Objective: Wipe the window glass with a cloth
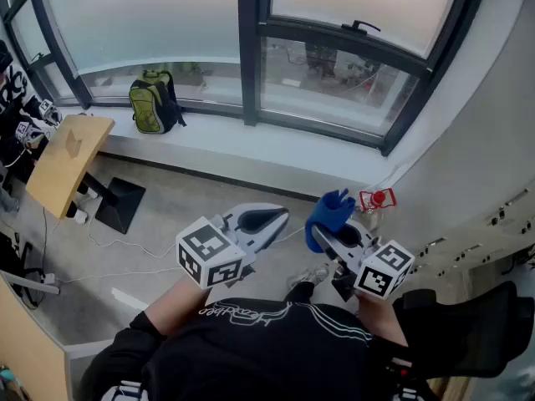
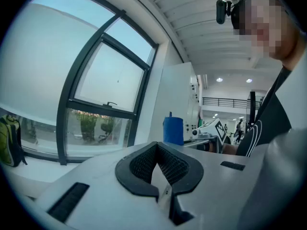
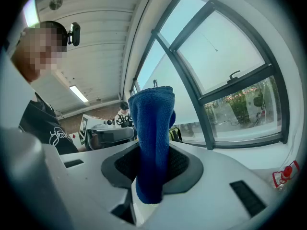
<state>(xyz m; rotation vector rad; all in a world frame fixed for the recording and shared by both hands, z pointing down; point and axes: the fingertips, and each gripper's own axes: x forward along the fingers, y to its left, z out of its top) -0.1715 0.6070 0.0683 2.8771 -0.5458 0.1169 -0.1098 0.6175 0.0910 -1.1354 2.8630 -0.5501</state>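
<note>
We hold the blue cloth [image 3: 152, 128] in the right hand-held gripper [image 1: 333, 230]. Its jaws are closed tight on the lower part of the cloth, and the rest stands up past the tips in a loose fold. The left hand-held gripper [image 1: 266, 217] has its jaws brought together with nothing between them. Both sit low in front of us, well apart from the window glass [image 1: 334, 78], with the white sill [image 1: 276, 149] between us and the pane. We judge that wiping has not begun.

The main risk is the grip. Only a narrow strip of cloth is pinched, so pressing and dragging it along the pane could pull it free, and it would drop onto the sill or the floor. The free end is floppy, so it may also fold back under pressure, letting the hard jaw tips scrape the glass.

The window handle [image 1: 361, 27] and the dark frame bars [image 1: 248, 48] stick out from the pane, and a wide stroke could snag the cloth on them. Reaching across the sill also brings the empty left hand-held gripper near the frame, where it could knock against it.
</note>
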